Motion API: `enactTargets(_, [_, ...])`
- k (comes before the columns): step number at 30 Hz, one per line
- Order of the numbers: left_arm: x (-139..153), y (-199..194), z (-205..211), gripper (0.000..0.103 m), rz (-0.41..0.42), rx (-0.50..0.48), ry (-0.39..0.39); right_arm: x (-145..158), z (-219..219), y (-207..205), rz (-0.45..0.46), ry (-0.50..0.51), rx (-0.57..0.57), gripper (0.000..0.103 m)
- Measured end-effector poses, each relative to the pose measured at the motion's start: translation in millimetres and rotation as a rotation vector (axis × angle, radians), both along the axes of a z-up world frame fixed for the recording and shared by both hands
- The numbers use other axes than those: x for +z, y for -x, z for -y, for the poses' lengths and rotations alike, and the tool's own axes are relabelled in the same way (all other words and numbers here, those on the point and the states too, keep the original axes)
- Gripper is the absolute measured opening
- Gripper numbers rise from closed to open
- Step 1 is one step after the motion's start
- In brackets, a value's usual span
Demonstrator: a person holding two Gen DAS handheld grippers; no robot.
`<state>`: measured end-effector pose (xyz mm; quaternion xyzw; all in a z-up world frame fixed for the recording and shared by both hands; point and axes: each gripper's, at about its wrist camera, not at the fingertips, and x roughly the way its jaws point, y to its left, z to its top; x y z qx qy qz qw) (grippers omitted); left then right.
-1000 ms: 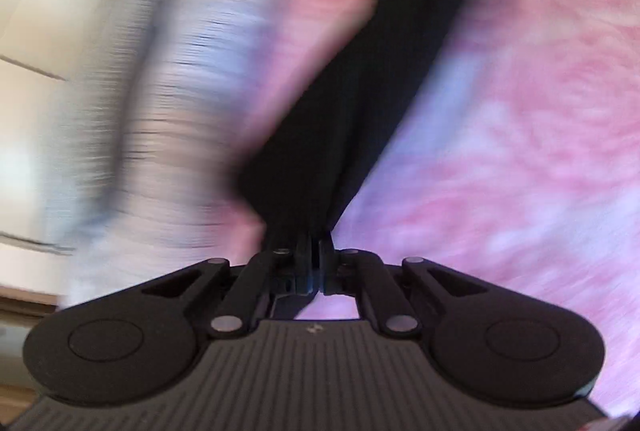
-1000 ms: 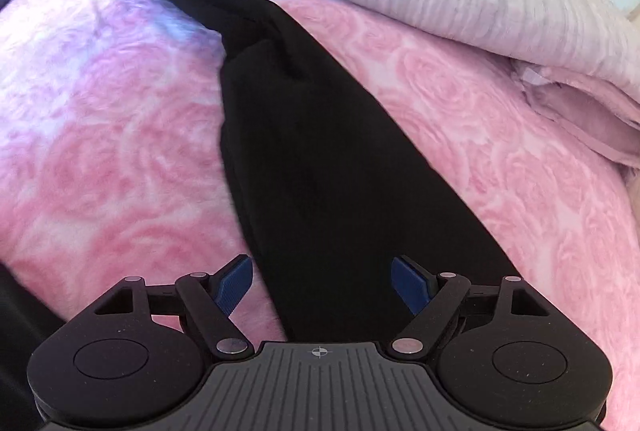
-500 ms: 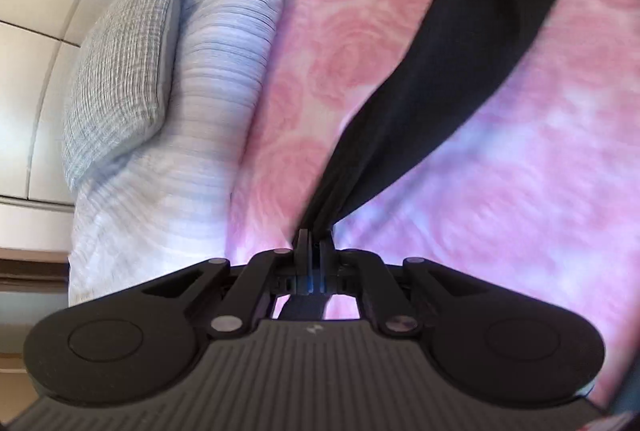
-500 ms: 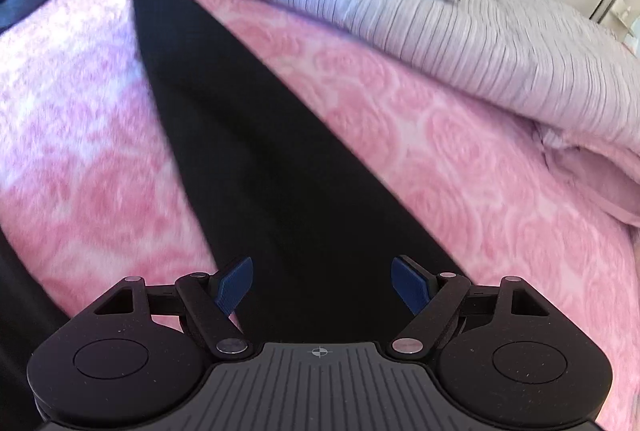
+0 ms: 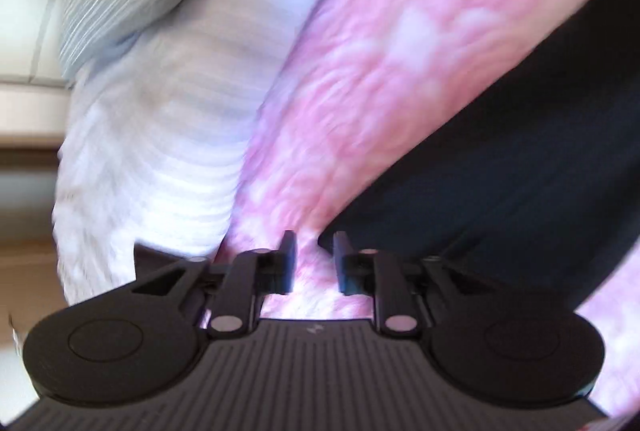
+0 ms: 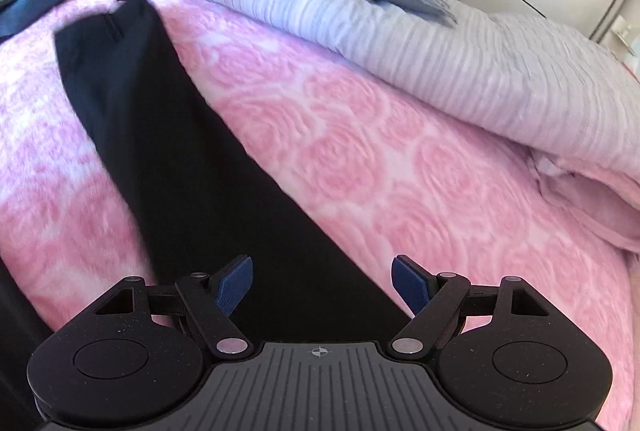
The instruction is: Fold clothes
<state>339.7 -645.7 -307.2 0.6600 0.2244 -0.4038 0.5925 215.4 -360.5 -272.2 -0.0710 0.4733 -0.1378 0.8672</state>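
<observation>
Left wrist view: the left tongs, clamped on the black trousers half a second ago, now stand apart (released). One garment lies stretched on the pink bed; the right tongs gape wide over it.

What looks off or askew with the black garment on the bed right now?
The black garment lies diagonally across the pink blanket, not squared up. Its far end is bunched and uneven near the left gripper, whose jaws stand apart with no cloth between them. The right gripper is open over the near end.
</observation>
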Motion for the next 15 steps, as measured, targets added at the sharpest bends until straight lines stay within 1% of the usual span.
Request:
enactTargets(1, [1, -1, -16, 0.035, -0.003, 0.004, 0.021, -2, -1, 4, -0.011, -0.003, -0.005, 0.080])
enactTargets(2, [2, -3, -31, 0.035, -0.006, 0.008, 0.043, -5, -2, 7, -0.026, -0.015, -0.006, 0.080])
enactTargets(4, [4, 1, -64, 0.038, -0.017, -0.034, 0.050, -12, -6, 13, -0.057, -0.037, -0.007, 0.080])
enactTargets(5, [4, 7, -82, 0.040, -0.019, -0.071, 0.048, -16, -9, 15, -0.072, -0.045, -0.005, 0.080])
enactTargets(6, [1, 15, -99, 0.045, -0.020, -0.121, 0.041, -21, -15, 14, -0.086, -0.048, 0.004, 0.080])
enactTargets(7, [-2, 23, -116, 0.047, -0.021, -0.176, 0.030, -25, -20, 14, -0.098, -0.052, 0.013, 0.080])
enactTargets(8, [-5, 32, -133, 0.047, -0.022, -0.230, 0.019, -30, -25, 12, -0.107, -0.060, 0.020, 0.080])
enactTargets(9, [-14, 41, -145, 0.047, -0.029, -0.294, -0.007, -34, -30, 10, -0.116, -0.065, 0.028, 0.080])
enactTargets(11, [-37, 59, -160, 0.049, -0.013, -0.427, -0.062, -41, -42, 5, -0.136, -0.058, 0.042, 0.080])
enactTargets(14, [-61, 63, -158, 0.046, 0.003, -0.507, -0.089, -48, -56, 1, -0.164, -0.035, 0.055, 0.080])
enactTargets(15, [-68, 63, -157, 0.041, 0.006, -0.529, -0.097, -49, -60, 1, -0.171, -0.023, 0.055, 0.080])
